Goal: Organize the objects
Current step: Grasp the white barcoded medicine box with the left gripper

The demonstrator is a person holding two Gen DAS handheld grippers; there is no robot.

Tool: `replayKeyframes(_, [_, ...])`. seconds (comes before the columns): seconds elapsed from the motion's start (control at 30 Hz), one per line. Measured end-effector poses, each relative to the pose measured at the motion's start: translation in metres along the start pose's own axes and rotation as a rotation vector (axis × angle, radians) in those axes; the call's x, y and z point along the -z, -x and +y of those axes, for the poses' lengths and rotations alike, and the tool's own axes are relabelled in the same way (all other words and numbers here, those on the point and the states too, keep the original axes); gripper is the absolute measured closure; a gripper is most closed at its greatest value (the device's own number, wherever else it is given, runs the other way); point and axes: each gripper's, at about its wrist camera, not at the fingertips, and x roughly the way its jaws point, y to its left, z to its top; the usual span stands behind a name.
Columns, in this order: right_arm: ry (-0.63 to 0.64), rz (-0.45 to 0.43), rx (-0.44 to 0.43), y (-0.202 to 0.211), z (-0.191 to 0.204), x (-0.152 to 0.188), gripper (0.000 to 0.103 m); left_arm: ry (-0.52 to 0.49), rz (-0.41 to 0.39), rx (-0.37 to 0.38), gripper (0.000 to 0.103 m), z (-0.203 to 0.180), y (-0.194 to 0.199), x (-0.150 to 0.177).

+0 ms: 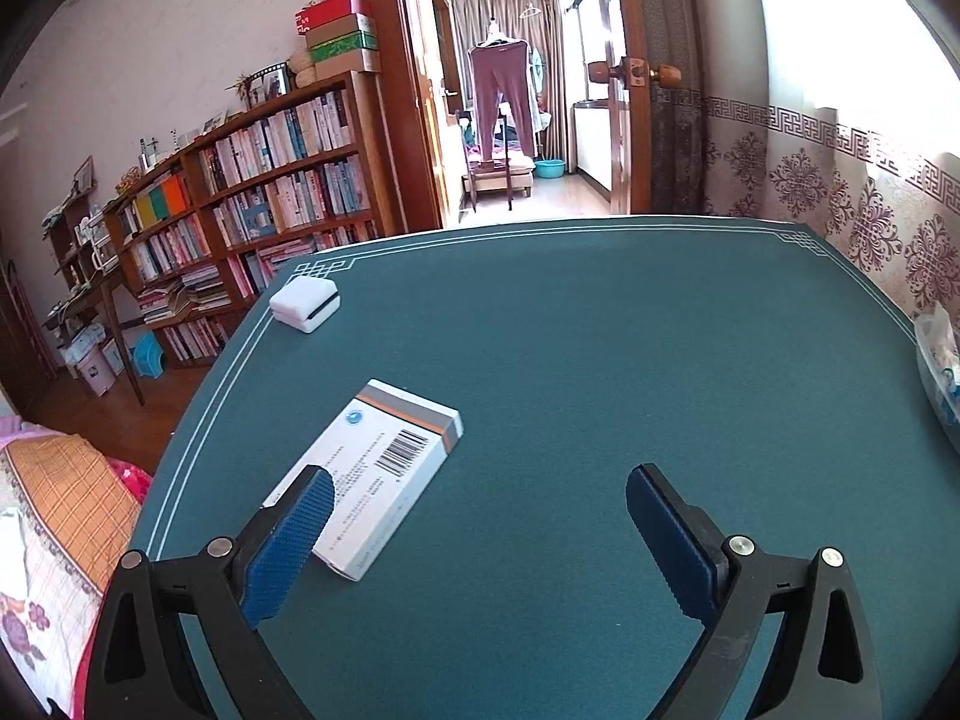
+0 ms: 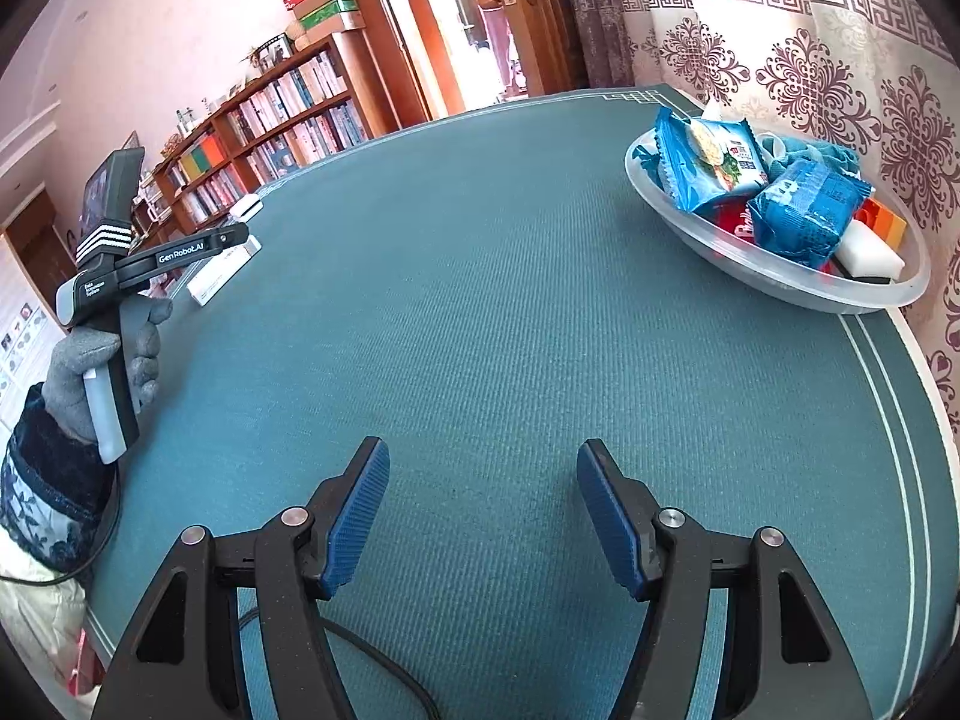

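1. On the green table mat [image 1: 570, 360], left wrist view: my left gripper [image 1: 480, 516] has its jaws spread wide and holds nothing. The medicine box [image 1: 366, 474] lies flat just beside my left pad, partly under it in the picture; I cannot tell if they touch. The small white box [image 1: 305, 303] sits beyond the medicine box, near the mat's far-left corner. Both look still to be collected.
2. Same view, room: the mat's left edge runs close to the medicine box, with floor and bedding below. Bare mat to the right of the box.
3. Right wrist view: my right gripper [image 2: 483, 510] is open, empty. The clear bowl [image 2: 780, 282] right of the medicine box [image 2: 222, 276], near the mat's right edge, already holds blue snack packets [image 2: 708, 165] and more.
4. I judge the task mostly done, two items left. Wide bare mat between box and bowl; left hand [image 2: 102, 372] hovers by the box.
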Motion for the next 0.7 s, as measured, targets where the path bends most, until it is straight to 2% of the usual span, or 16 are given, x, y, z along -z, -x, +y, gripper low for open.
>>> replayKeyframes(0.27, [0.012, 0.017, 0.0, -0.008, 0.012, -0.001, 0.036, 0.044, 0.035, -0.063, 0.002, 0.044, -0.025, 0.0])
replayKeyframes(0.53, [0.036, 0.031, -0.012, -0.017, 0.028, -0.007, 0.036, 0.048, 0.069, -0.063, 0.002, 0.055, -0.044, 0.006])
replayKeyframes(0.7, [0.064, 0.043, -0.038, -0.026, 0.043, -0.013, 0.036, 0.052, 0.087, -0.037, 0.002, 0.06, -0.051, 0.003])
